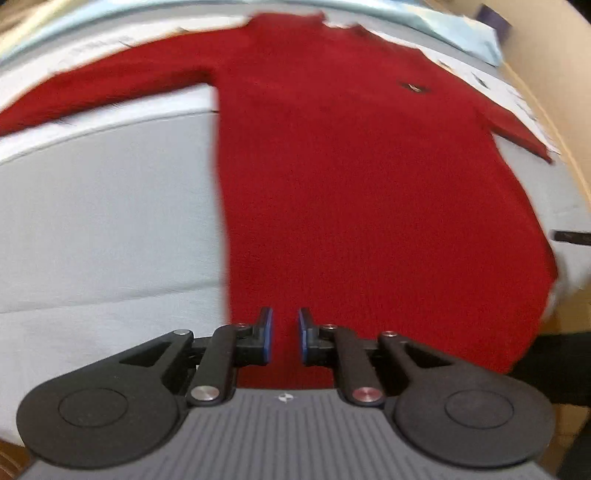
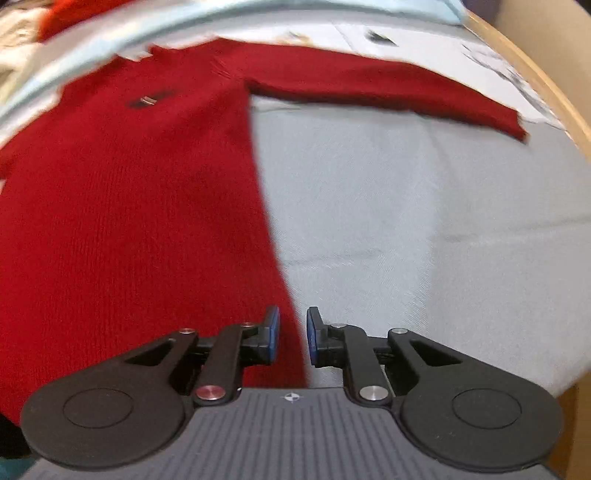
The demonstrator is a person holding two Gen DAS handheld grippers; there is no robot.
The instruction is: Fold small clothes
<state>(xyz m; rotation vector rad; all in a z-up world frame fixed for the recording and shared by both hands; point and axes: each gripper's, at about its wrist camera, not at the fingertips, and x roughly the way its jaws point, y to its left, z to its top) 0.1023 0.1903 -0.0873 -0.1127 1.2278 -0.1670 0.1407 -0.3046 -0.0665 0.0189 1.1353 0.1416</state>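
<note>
A red sweater (image 1: 369, 192) lies spread flat, front up, on a pale grey sheet (image 1: 103, 229) that covers the tabletop (image 2: 569, 107). Both sleeves are stretched out sideways, and the collar lies at the end farthest from the tools.

The left tool (image 1: 285, 338) points steeply down over the sweater's near hem, close to its left side edge. Its blue-padded fingers (image 1: 266, 334) stand a little apart with red knit showing in the gap; no cloth is pinched, so it is released. Left of this tool the sheet is bare and wide, bounded ahead only by the outstretched left sleeve (image 1: 103, 88).

The right tool (image 2: 293, 338) hangs over the sweater's right side edge, which runs straight through the narrow gap between its fingers (image 2: 272, 332): red knit under the left finger, grey sheet under the right. It too is released, gripping nothing. Right of it lies a broad open stretch of sheet, closed ahead by the right sleeve (image 2: 388, 85), whose cuff ends short of the tabletop's curved wooden rim.

The left view alone shows the sweater's full width, both sleeves, a pale blue cloth (image 1: 461, 33) beyond the collar, and something dark (image 1: 554, 365) at the near right corner of the hem. The right view alone shows the wooden rim clearly and some pale and red cloth (image 2: 48, 22) far off to its left. A small dark chest emblem (image 2: 151, 99) appears in both.
</note>
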